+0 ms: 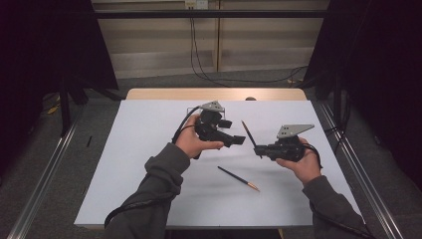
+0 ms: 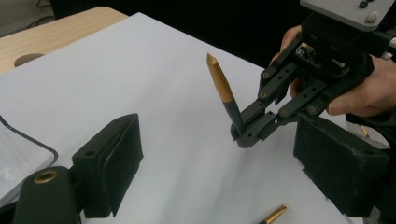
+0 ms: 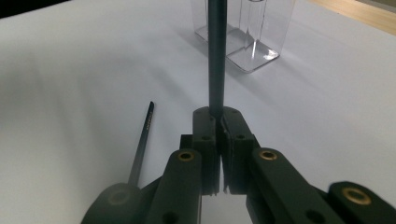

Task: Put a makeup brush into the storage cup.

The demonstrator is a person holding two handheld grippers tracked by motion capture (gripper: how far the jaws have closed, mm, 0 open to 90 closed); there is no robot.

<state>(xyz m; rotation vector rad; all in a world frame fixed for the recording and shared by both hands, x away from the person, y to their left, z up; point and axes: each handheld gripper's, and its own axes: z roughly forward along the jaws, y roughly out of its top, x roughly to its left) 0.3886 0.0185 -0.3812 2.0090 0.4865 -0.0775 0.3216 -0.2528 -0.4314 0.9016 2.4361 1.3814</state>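
My right gripper [image 1: 260, 149] is shut on the lower end of a dark pen with a gold cap [image 1: 247, 131], which stands tilted up off the white table. In the right gripper view the pen [image 3: 217, 56] rises straight from between the closed fingertips [image 3: 205, 126]. My left gripper [image 1: 240, 140] is held just left of it, jaws pointing toward the pen. In the left gripper view its two pads [image 2: 112, 158] stand wide apart with nothing between them, and the right gripper [image 2: 247, 135] holds the pen [image 2: 224, 88] beyond. A second dark pen [image 1: 238, 178] lies flat on the table.
A clear plastic container [image 3: 247, 32] stands on the white sheet behind the held pen; its corner shows at the left gripper view's edge [image 2: 18, 154]. A bare wooden strip [image 1: 214, 93] runs along the table's far edge. The second pen [image 3: 142, 140] lies to the lower left of the right gripper's jaws.
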